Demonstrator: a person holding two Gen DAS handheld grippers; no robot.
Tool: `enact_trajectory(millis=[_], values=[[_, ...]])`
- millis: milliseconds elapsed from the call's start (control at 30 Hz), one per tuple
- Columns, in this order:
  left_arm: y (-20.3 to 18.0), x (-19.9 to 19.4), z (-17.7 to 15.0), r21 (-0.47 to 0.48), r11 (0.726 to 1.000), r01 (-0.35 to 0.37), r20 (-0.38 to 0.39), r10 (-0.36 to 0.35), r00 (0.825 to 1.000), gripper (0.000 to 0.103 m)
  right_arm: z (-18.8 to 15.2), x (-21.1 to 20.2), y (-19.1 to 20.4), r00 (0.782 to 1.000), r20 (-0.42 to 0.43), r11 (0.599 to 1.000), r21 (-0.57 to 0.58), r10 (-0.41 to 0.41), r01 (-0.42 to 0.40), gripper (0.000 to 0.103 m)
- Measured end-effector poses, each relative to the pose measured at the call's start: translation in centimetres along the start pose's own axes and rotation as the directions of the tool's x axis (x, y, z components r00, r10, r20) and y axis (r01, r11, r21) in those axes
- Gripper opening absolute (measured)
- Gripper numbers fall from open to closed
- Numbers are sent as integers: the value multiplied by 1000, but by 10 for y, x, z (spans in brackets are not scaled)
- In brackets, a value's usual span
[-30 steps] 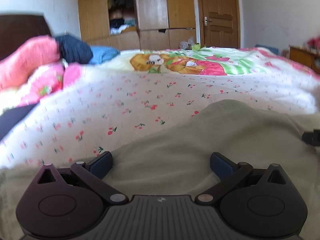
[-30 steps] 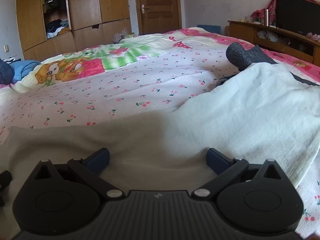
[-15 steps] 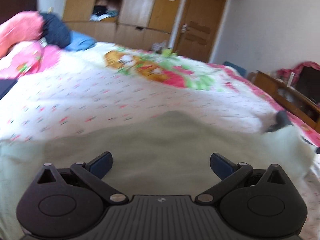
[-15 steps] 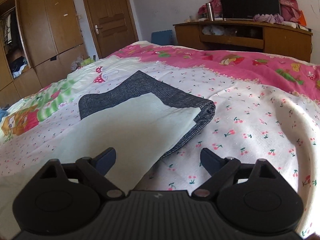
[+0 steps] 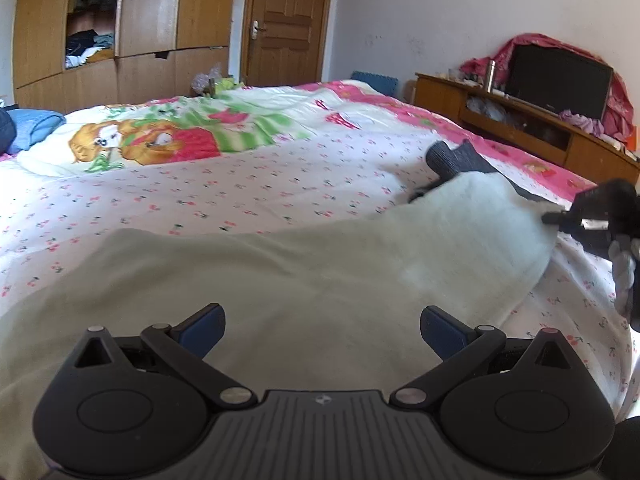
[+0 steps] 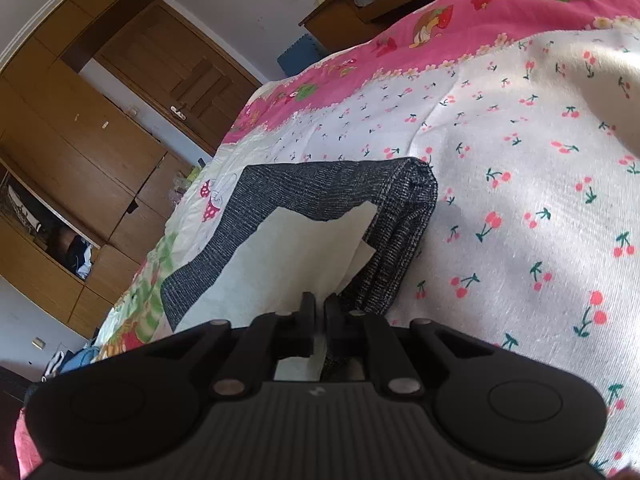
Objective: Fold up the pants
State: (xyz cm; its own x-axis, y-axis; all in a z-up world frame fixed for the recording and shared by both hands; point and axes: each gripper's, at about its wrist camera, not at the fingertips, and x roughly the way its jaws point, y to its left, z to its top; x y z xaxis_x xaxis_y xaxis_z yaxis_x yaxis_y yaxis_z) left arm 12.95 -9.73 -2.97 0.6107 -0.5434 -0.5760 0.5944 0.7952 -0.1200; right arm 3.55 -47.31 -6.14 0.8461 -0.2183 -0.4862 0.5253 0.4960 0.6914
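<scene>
Your left gripper point(image 5: 322, 322) hangs over the near part of the pale pants point(image 5: 280, 280), its blue-padded fingers point(image 5: 202, 330) spread wide with nothing pinched between them. The pants lie flat on the cherry-print bedspread point(image 5: 200, 200), and in the left wrist view their long axis runs from the lower left, close under your left gripper, up toward the far right. At that far right end the pale cloth overlaps a dark knitted cuff point(image 5: 452, 158) that points on toward the wooden TV bench point(image 5: 520, 128).

Your right gripper point(image 6: 319, 312) works at that same end. Its jaws have just been closing and now stand nearly together, pinching the edge where the pale pants point(image 6: 288, 256) meet the dark cuff point(image 6: 400, 216); whether the pads catch the pale layer alone or the dark layer as well cannot be told. The right wrist view is strongly rolled, so the bed slants across it. Seen from the left wrist, the right gripper point(image 5: 560, 218) sits at the right edge, touching the pants' far corner.

Beyond the pants, the bedspread carries a cartoon bear panel point(image 5: 140, 144), and past the bed stand the wardrobe point(image 5: 120, 32) and the closed door point(image 5: 284, 28).
</scene>
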Motion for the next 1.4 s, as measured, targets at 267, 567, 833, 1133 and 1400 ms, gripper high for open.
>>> enact_trajectory(millis=[267,567,833,1133,1400], values=[[-7,8,-2,-43,998,-37,-59,34,998,103,1,8,-9,1000,-25,1000,15,12,-11,12],[0,3,-2,-51,997,-54,-36,52,998,103,11,-25,52,989,8,982,-121,145,-143,4],[52,-58,-16,-103,991,-89,47,95,994,103,-62,-20,213,943,-155,786,-521,295,-332,4],[141,-140,-68,-206,944,-258,31,270,962,103,-314,-11,356,741,-623,204,-715,250,-669,3],[156,-155,-95,-237,933,-270,32,285,958,103,-391,-20,341,756,-647,1,-760,104,-650,6]])
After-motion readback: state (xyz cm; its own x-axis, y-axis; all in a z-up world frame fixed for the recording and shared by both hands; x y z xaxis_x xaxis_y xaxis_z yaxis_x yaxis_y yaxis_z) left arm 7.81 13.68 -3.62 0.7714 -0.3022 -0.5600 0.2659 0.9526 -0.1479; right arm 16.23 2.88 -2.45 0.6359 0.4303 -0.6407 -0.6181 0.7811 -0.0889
